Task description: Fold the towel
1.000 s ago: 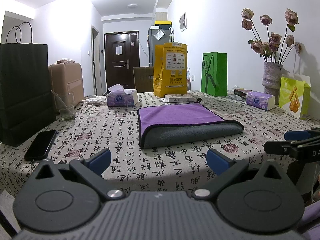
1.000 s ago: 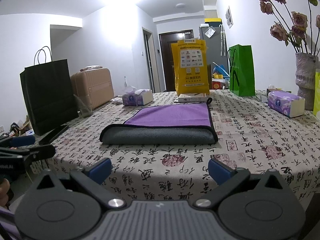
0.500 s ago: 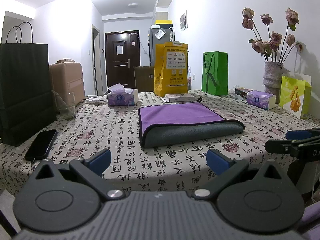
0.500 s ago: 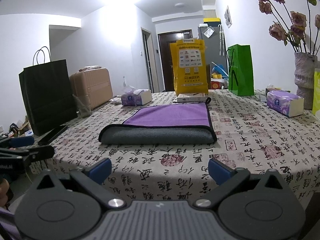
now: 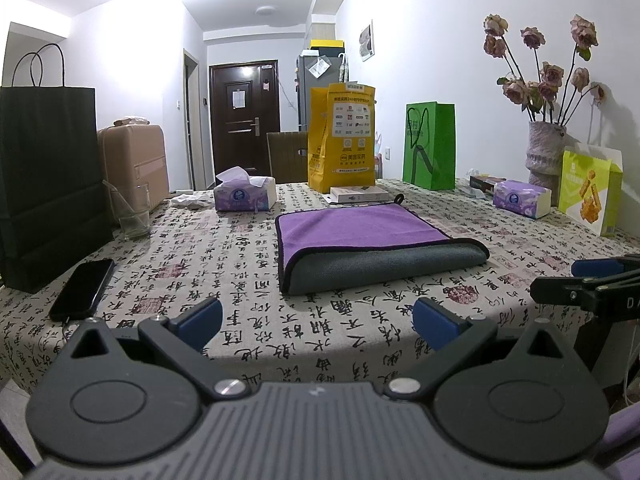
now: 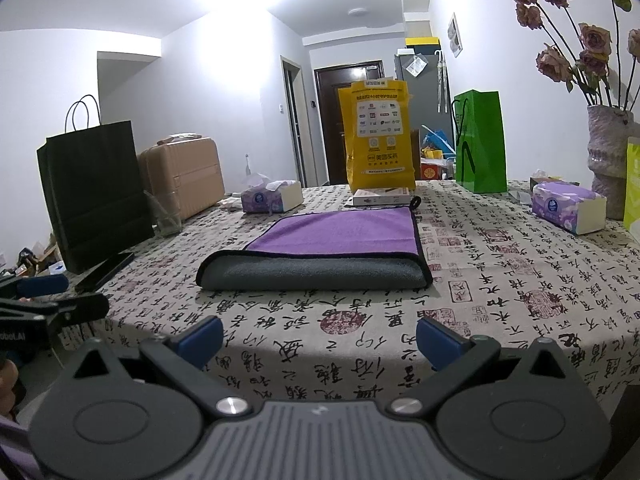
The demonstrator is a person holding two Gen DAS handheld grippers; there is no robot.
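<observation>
your towel (image 5: 372,240) sat folded (purple side up) on the tabletop (image 5: 224,264), and both your left gripper (image 5: 318,324) and right gripper (image 6: 320,334) hung short of it, fingers spread, holding nothing.

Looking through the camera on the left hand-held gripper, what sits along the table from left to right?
Black paper bag → phone → drinking glass → open tissue pack → folded towel → sealed tissue pack → yellow-green bag.
</observation>
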